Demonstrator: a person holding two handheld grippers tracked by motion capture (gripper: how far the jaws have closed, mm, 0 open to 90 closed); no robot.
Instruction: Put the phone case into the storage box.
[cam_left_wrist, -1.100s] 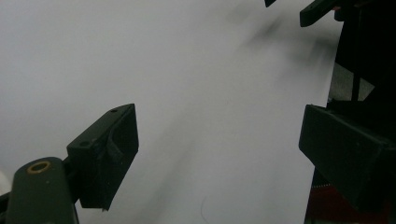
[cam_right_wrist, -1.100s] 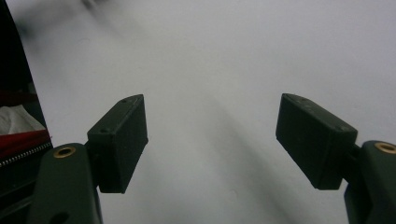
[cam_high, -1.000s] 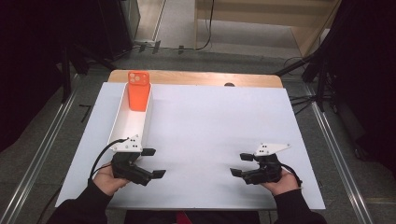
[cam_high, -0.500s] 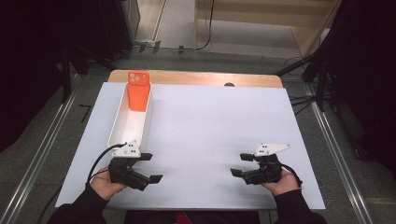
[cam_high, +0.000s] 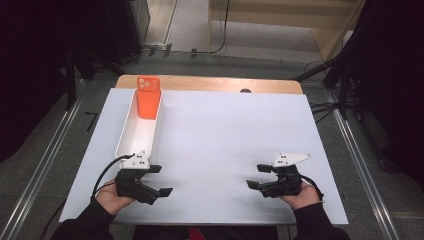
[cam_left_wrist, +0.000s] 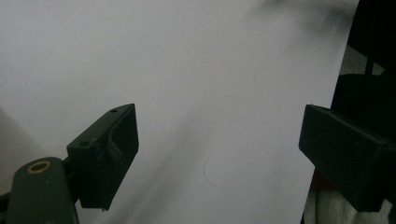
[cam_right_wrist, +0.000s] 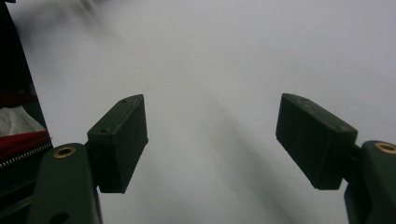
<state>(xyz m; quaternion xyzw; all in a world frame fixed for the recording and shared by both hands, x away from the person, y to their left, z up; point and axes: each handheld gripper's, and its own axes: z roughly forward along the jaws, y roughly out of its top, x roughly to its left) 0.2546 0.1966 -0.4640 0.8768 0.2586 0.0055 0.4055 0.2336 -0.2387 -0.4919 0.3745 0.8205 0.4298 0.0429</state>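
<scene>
Both grippers idle at the near bench edge, jaws apart, nothing held.

I noted the orange phone leaning upright at the far end of the white tray, camera cluster uppermost. My left gripper sat just beside the tray's near end; my right gripper lay well apart from it. Both pointed inward, low over the white bench.

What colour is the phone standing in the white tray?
Orange. The phone leans at the far end of the white tray, clearest in the high view.
</scene>
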